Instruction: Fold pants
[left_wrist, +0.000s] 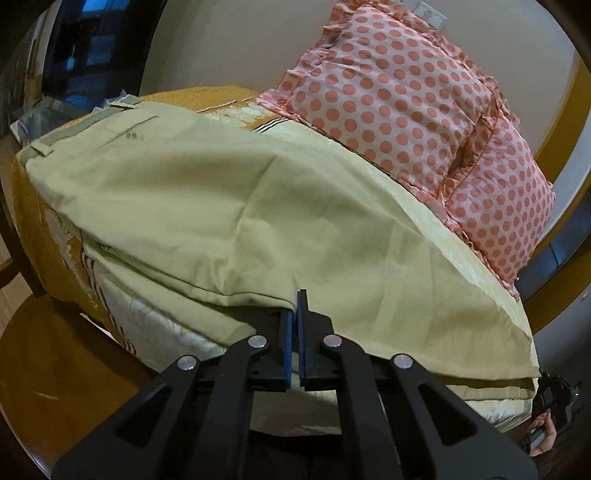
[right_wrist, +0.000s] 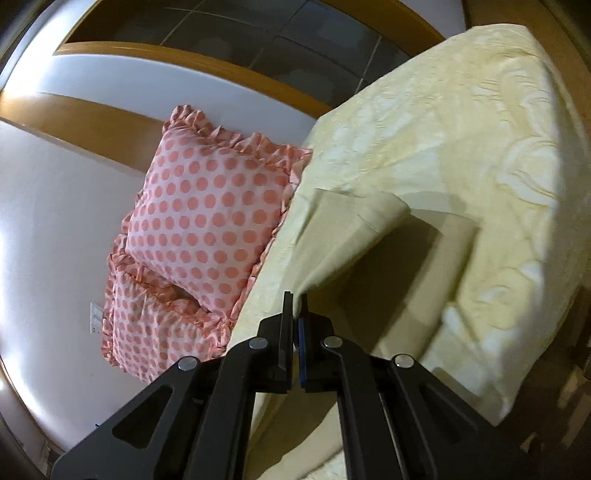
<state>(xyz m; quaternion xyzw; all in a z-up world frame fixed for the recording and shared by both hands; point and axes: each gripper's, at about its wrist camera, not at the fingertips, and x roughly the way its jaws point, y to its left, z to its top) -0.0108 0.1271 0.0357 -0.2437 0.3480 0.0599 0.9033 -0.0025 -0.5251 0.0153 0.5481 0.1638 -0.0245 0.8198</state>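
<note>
Khaki pants (left_wrist: 207, 206) lie spread across a bed, waistband at the far left, legs running toward the right. My left gripper (left_wrist: 297, 306) is shut on the near edge of the pants. In the right wrist view, my right gripper (right_wrist: 295, 310) is shut on a corner of the pants leg end (right_wrist: 351, 236) and holds it lifted above the bedspread, with a shadow beneath it. The right gripper also shows at the right edge of the left wrist view (left_wrist: 554, 398), at the leg end.
The bed has a pale yellow patterned bedspread (right_wrist: 461, 122) with orange borders (left_wrist: 37, 236). Two pink polka-dot pillows (left_wrist: 406, 96) lean on the wall behind the pants; they also show in the right wrist view (right_wrist: 207, 206). A wooden chair (left_wrist: 48, 354) stands left of the bed.
</note>
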